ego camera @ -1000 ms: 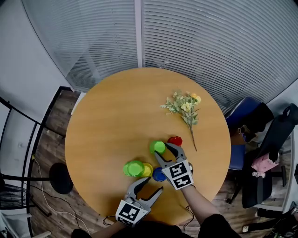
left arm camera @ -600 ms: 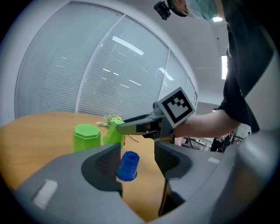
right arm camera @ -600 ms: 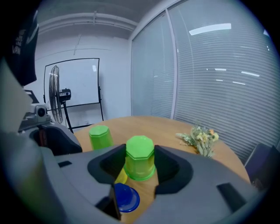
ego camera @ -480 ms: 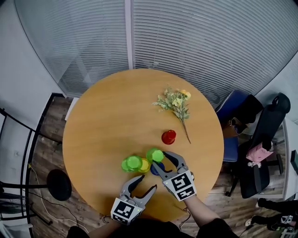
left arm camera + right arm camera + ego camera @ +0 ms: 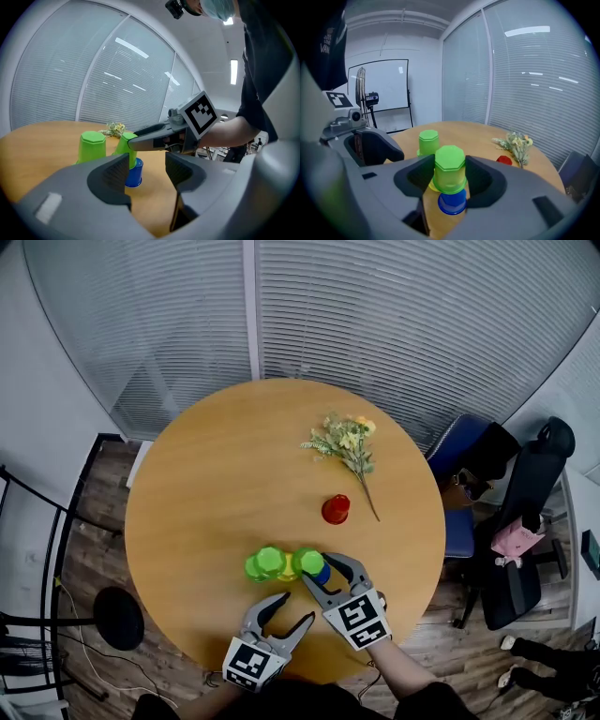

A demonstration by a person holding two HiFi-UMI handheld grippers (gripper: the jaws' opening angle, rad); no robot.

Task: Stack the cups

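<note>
My right gripper (image 5: 316,568) is shut on an upturned green cup (image 5: 309,562), which sits slightly tilted over the top of an upturned blue cup (image 5: 322,575). In the right gripper view the green cup (image 5: 450,168) fills the gap between the jaws, with the blue cup (image 5: 452,202) under it. A second green cup (image 5: 269,562) stands to the left on a yellow cup (image 5: 287,572). A red cup (image 5: 336,509) stands alone farther back. My left gripper (image 5: 292,607) is open and empty near the table's front edge, pointing at the cups (image 5: 124,145).
A sprig of yellow flowers (image 5: 345,442) lies on the round wooden table (image 5: 206,484) behind the red cup. Office chairs (image 5: 525,512) stand off the table's right side. A black stand base (image 5: 119,616) is on the floor at left.
My right gripper has carried the green cup away from the red cup, toward me and onto the blue cup. The left gripper has shifted only slightly.
</note>
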